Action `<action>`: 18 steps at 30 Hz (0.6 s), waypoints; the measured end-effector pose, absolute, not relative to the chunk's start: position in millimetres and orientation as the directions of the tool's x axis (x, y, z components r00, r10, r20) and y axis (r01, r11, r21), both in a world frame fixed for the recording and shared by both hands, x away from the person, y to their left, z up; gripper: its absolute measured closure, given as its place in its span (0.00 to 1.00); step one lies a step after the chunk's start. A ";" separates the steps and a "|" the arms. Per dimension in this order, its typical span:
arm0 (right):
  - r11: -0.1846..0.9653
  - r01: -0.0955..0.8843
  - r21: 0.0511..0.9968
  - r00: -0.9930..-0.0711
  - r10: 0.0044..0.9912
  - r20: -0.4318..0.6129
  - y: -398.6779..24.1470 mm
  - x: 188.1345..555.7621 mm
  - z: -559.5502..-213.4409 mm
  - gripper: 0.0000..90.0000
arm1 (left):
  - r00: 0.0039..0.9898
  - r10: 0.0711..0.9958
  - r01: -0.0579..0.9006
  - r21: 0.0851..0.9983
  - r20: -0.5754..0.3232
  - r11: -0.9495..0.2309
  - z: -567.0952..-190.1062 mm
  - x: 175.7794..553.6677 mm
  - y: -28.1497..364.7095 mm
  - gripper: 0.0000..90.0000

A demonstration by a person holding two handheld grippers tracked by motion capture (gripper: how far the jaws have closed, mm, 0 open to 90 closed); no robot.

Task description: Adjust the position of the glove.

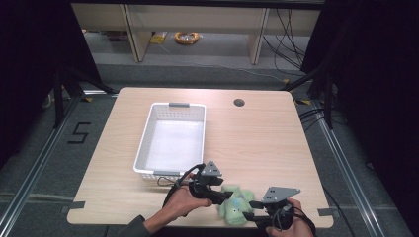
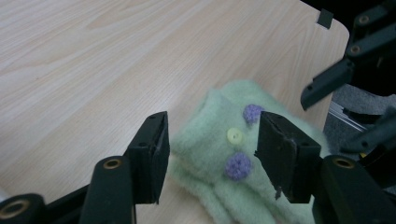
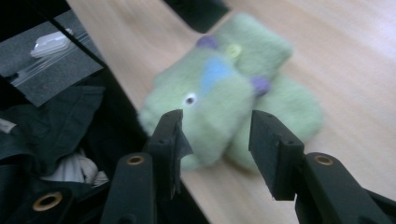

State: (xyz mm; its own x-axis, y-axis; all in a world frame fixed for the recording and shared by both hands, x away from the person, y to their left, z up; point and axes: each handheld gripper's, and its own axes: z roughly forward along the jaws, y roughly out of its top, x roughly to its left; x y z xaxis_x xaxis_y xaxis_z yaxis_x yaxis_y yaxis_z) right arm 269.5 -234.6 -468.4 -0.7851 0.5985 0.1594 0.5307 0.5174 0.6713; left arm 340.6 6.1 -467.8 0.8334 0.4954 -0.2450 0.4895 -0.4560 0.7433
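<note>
My left gripper (image 2: pixel 212 156) straddles the green plush toy (image 1: pixel 236 206) at the bench's (image 1: pixel 257 138) six o'clock edge, jaws half-wide, nothing pinched. My right gripper (image 3: pixel 215 142), half-open too, flanks its other end; white basket (image 1: pixel 148 133) waits at eleven o'clock.

Plush toy (image 1: pixel 235 206): pale green, 2 purple knit dots, 1 yellow button, blue patch, white eye with dark centre. Basket (image 1: pixel 143 145): white, grey handles. Table (image 1: pixel 267 143): light wood grain. Gripper fingers (image 2: pixel 152 161): black.
</note>
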 end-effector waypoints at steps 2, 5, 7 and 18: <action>0.527 0.530 0.664 -0.788 0.595 0.157 -232.2 267.0 -471.0 0.59 | 0.840 0.490 0.477 0.745 -0.231 -0.466 -467.4 343.7 3.9 0.51; 0.537 0.556 0.635 -0.775 0.611 0.161 -227.1 266.2 -478.3 0.56 | 0.847 0.470 0.480 0.738 -0.249 -0.474 -469.5 348.0 0.6 0.52; 0.530 0.564 0.633 -0.768 0.619 0.165 -225.5 266.4 -481.3 0.58 | 0.860 0.443 0.469 0.736 -0.255 -0.488 -473.3 354.7 -1.1 0.52; 0.531 0.597 0.601 -0.759 0.617 0.208 -227.4 269.7 -485.8 0.76 | 0.854 0.441 0.491 0.705 -0.274 -0.512 -484.1 357.0 1.5 0.69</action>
State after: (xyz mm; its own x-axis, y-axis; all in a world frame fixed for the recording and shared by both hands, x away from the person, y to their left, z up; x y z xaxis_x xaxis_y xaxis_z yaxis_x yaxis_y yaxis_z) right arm 269.7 -227.4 -485.8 -0.7592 0.6165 0.2085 0.5967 0.5315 0.6012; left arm 357.0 1.5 -484.1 0.8545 0.4413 -0.2742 0.4906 -0.5120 0.7051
